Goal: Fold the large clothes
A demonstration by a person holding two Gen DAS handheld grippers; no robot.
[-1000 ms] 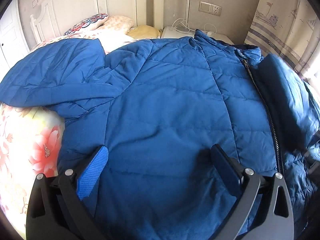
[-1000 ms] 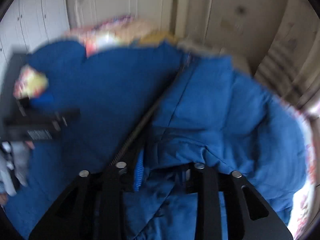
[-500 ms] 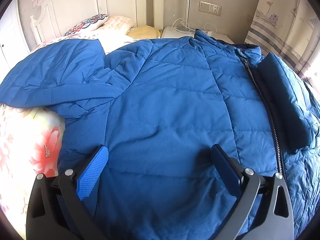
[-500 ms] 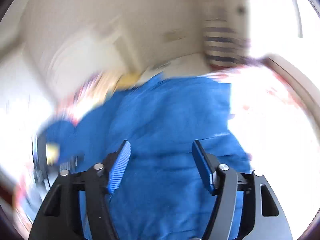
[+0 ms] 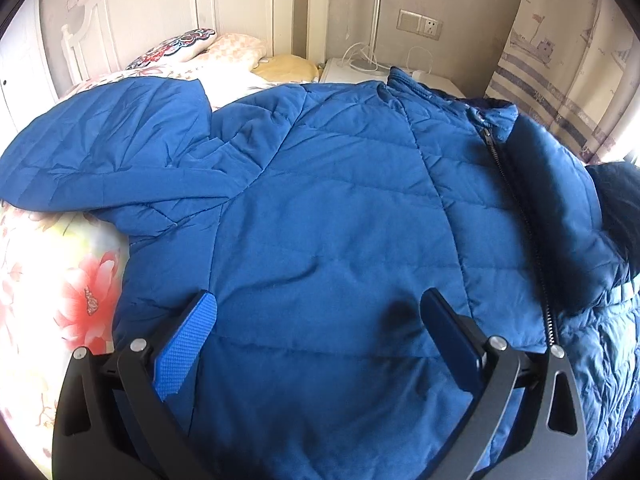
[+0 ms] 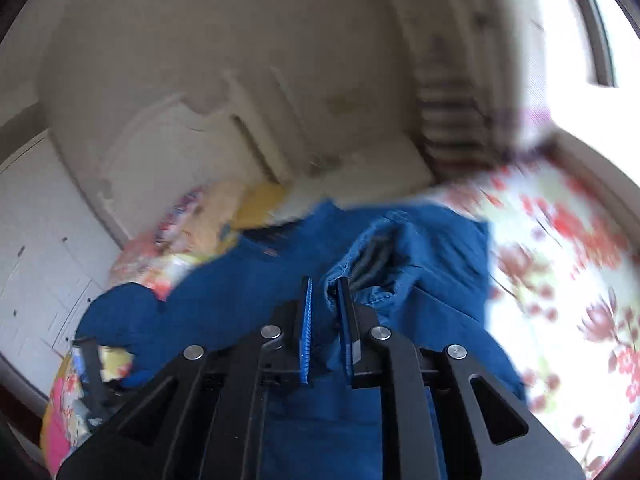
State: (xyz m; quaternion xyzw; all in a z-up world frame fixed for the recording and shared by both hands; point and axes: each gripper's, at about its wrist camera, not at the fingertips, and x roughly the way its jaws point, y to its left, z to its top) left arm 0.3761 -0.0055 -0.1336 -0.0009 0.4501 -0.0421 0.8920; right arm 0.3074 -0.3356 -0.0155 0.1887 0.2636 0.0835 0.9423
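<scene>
Jacket: blue quilted jacket (image 5: 340, 208) spread front-up on the bed, filling the middle of the left wrist view; collar at upper right of centre.
Zip: dark zip (image 5: 520, 216) runs down the right side of the frame, closed as far as it shows.
Sleeve: one sleeve (image 5: 100, 160) lies out to the upper left; the other (image 5: 560, 216) is folded in beside the zip at right.
Left gripper: left gripper (image 5: 320, 312) hovers over the lower front panel, jaws wide apart, nothing between them.
Right gripper: right gripper (image 6: 325, 292), bottom centre of a blurred view, jaws clamped on a fold of jacket cloth.
Bed: floral sheet (image 5: 60, 280) at lower left; pillows (image 5: 224, 46) and headboard (image 5: 168, 12) at top.
Nightstand: white, upper centre (image 5: 348, 76), cables on it.
</scene>
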